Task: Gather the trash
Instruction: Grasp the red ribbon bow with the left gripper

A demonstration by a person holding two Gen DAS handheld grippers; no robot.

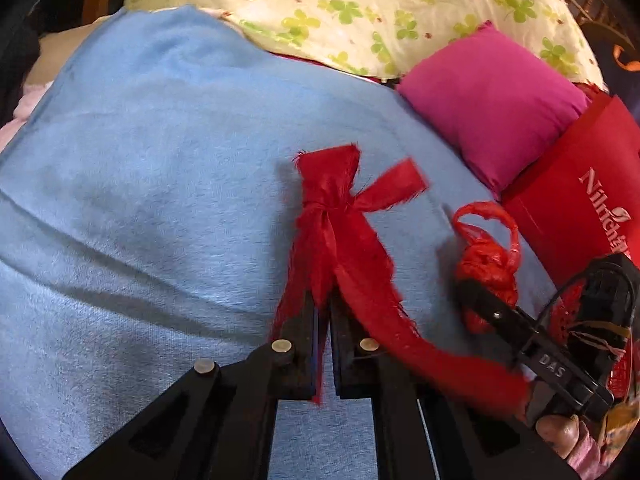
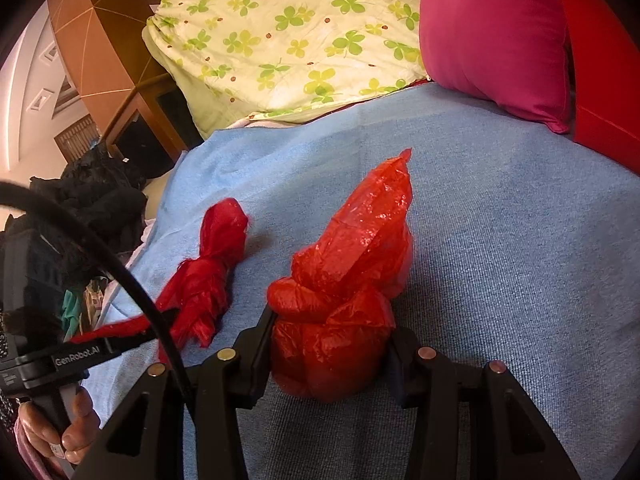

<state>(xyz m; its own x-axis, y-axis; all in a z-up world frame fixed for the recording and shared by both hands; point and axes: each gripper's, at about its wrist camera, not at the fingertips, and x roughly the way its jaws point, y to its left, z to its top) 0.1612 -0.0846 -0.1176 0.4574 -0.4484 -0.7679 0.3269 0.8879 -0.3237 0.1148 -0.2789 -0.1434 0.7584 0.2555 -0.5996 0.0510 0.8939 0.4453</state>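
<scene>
A knotted strip of frayed red cloth [image 1: 332,208] lies on a blue blanket [image 1: 160,160]. My left gripper [image 1: 324,300] is shut on the strip's lower part, and its loose tail trails off to the right. The right wrist view shows the same strip [image 2: 212,264] as a bundle at the left. A crumpled, knotted red plastic bag [image 2: 348,280] sits on the blanket. My right gripper [image 2: 330,332] is shut on the bag's lower part, with a finger pressed against each side. In the left wrist view the bag [image 1: 488,256] appears at the right with a small loop on top.
A pink cushion [image 1: 492,108] and a red paper bag with white lettering [image 1: 580,184] lie at the blanket's right edge. A clover-print pillow [image 1: 360,12] lies behind. Dark clothes [image 2: 92,200] are piled at the left. A hand [image 2: 72,432] grips the left tool's handle.
</scene>
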